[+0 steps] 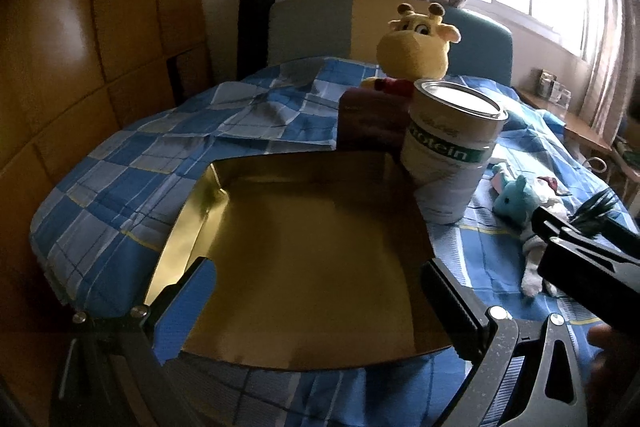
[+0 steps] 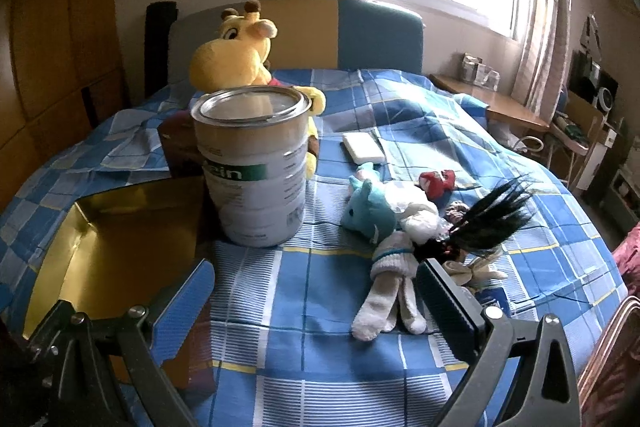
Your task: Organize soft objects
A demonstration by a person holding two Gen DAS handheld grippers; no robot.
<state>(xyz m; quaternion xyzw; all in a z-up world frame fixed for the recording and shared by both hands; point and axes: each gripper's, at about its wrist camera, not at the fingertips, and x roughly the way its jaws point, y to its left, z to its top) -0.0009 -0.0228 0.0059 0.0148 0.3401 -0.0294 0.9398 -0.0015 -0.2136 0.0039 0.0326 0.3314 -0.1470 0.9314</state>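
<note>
Gold box lies open beside tin.

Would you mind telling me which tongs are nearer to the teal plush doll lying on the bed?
Right. The right tongs hang open just in front of the teal plush doll. The left tongs hang open over the gold box, beyond the tin.

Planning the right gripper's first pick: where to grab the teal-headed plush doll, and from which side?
Take the teal-headed plush doll across its white torso, coming from above with jaws spanning its width. It lies flat on the bed, legs toward the right gripper; the torso looks narrower than the head.
</note>
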